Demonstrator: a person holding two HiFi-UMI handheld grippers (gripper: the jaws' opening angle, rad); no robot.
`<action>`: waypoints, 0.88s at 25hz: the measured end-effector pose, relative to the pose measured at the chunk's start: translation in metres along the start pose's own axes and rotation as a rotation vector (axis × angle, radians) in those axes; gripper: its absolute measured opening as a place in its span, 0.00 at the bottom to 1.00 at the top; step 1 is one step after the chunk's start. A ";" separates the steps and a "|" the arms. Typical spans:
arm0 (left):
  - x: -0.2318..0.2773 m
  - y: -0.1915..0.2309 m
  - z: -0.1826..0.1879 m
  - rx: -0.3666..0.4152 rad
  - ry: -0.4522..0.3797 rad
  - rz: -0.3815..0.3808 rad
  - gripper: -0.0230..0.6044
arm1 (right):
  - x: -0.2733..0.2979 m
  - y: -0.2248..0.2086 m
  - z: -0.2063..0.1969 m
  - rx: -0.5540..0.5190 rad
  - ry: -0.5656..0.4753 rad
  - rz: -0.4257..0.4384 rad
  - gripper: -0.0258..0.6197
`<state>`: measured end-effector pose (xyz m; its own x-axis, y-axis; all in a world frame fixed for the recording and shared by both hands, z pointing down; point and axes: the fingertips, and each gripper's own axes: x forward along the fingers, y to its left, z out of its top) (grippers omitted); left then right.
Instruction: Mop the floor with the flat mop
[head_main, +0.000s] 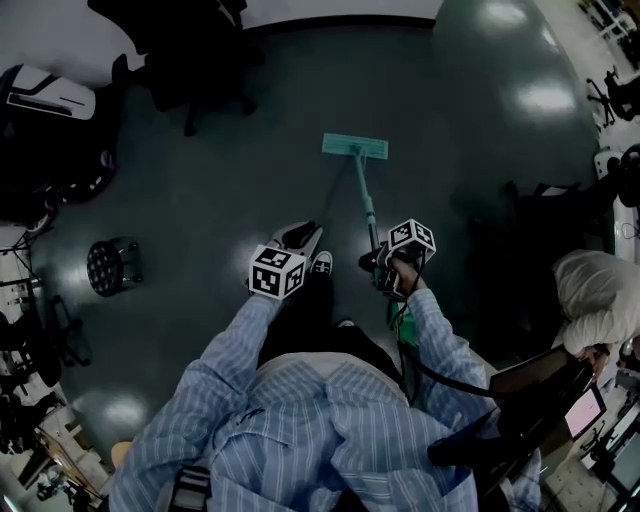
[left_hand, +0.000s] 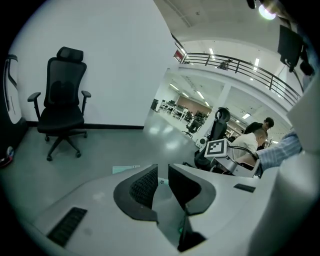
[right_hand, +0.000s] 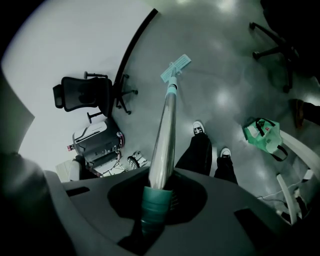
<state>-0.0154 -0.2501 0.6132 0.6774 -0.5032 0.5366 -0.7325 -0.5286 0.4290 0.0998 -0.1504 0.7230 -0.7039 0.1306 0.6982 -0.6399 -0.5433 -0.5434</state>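
- The dark grey, glossy floor (head_main: 470, 150) fills most of the head view and mirrors the ceiling lights. I can make out no wet track on it.
- A black, mesh-backed office chair (left_hand: 62, 112) on castors stands by the white wall, at the left of the left gripper view.
- The flat mop (head_main: 355, 147) has a teal rectangular head and a silvery metal pole with a teal sleeve. Its head lies flat on the floor in the upper middle of the head view, and the pole slants back towards the person's right side.
- The right gripper (right_hand: 155, 200) has its jaws pinching the pole at the teal sleeve.
- The left gripper (left_hand: 163, 182) hangs near the pole on its left, touching nothing. Its jaws stand a narrow gap apart with nothing between them.
- To my eye a one-gripper hold will let the pole twist. A second grip from the free gripper should help, along with a flat head, overlapping strokes and a wide berth round the chair legs.
- A green plastic bag (right_hand: 262, 134) at the right of the right gripper view bears a red mark too small to read. The marker cubes carry only black-and-white squares, and I can read no writing anywhere.
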 end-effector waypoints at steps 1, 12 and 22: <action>0.004 0.008 0.007 -0.002 -0.001 0.001 0.15 | 0.001 0.008 0.014 0.000 -0.002 -0.003 0.11; 0.038 0.071 0.041 -0.046 0.003 0.014 0.15 | -0.005 0.100 0.167 -0.019 -0.035 -0.004 0.11; 0.038 0.104 0.040 -0.082 0.010 0.029 0.15 | 0.002 0.149 0.280 -0.037 -0.081 -0.042 0.11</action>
<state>-0.0634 -0.3515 0.6490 0.6552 -0.5106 0.5569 -0.7554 -0.4555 0.4711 0.0899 -0.4633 0.7737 -0.6496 0.0845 0.7555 -0.6804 -0.5080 -0.5282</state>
